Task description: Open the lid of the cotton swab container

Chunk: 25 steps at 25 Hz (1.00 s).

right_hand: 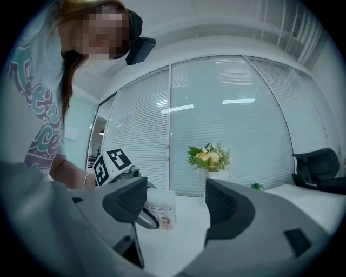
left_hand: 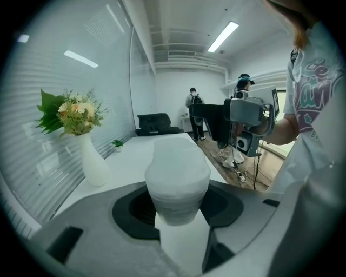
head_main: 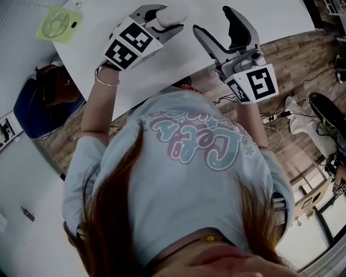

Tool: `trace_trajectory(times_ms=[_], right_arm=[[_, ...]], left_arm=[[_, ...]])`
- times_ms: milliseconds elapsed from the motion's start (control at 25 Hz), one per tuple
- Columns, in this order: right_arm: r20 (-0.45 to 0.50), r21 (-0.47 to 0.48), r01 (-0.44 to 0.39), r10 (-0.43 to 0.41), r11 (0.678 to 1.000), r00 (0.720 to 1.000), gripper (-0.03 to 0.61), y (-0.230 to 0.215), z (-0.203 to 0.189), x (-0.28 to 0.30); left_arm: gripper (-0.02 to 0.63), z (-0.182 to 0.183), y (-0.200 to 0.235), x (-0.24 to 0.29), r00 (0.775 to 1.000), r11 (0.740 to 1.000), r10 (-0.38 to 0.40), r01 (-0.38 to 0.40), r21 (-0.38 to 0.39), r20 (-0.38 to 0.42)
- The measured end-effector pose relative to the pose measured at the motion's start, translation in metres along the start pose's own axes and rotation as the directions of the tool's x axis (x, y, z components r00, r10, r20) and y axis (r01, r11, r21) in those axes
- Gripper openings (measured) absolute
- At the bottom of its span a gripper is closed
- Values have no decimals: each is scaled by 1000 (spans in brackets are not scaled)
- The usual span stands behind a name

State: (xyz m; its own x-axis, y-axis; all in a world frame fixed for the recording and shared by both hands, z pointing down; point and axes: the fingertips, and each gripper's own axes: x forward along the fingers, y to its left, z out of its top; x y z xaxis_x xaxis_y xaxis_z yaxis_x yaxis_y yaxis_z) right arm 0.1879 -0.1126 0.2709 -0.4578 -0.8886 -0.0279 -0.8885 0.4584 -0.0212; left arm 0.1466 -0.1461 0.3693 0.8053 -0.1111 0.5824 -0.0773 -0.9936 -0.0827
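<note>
The cotton swab container (left_hand: pixel 177 184) is a frosted white tub with its lid on. It sits between the jaws of my left gripper (left_hand: pixel 177 208), which is shut on its lower body. In the head view the left gripper (head_main: pixel 162 19) holds the container (head_main: pixel 173 14) above the white table (head_main: pixel 178 59). My right gripper (head_main: pixel 212 20) hovers just right of it with its jaws wide apart and nothing between them. The right gripper view shows the open right gripper (right_hand: pixel 175 203) facing the container (right_hand: pixel 161 215), still apart from it.
A white vase of flowers (left_hand: pixel 92 162) stands on the table by the blinds, left of the container. A green fan (head_main: pixel 59 24) lies at the table's corner. A dark bag (head_main: pixel 46 103) and cables (head_main: pixel 281 116) are on the floor. People (left_hand: pixel 194 111) stand far back.
</note>
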Motion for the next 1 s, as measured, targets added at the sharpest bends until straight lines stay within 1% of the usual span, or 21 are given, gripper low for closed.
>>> trace_trajectory(times_ms=[160, 320, 440, 520, 640, 800, 1000], right_arm=[[5, -29, -31, 31, 999, 1000, 336, 16, 4, 9], [-1, -50, -69, 69, 996, 998, 336, 23, 8, 17], [-8, -71, -97, 97, 993, 995, 336, 24, 10, 16], [-18, -85, -119, 118, 989, 993, 336, 26, 10, 17], [-32, -105, -157, 154, 982, 987, 336, 31, 10, 21], [-44, -135, -208, 204, 969, 978, 336, 40, 14, 27], [-50, -158, -280, 275, 947, 960, 336, 51, 22, 33]], left_arm=[[199, 0, -2, -19, 1000, 1000, -16, 16, 22, 12], [199, 6, -3, -31, 999, 998, -49, 48, 38, 24], [199, 13, -12, -34, 996, 994, -83, 82, 73, 14], [199, 15, -19, -34, 993, 989, -119, 118, 90, 5], [199, 18, -23, -37, 987, 982, -163, 161, 94, 8], [199, 24, -24, -42, 983, 978, -182, 179, 110, 17], [199, 31, -31, -47, 973, 963, -230, 228, 145, 1]])
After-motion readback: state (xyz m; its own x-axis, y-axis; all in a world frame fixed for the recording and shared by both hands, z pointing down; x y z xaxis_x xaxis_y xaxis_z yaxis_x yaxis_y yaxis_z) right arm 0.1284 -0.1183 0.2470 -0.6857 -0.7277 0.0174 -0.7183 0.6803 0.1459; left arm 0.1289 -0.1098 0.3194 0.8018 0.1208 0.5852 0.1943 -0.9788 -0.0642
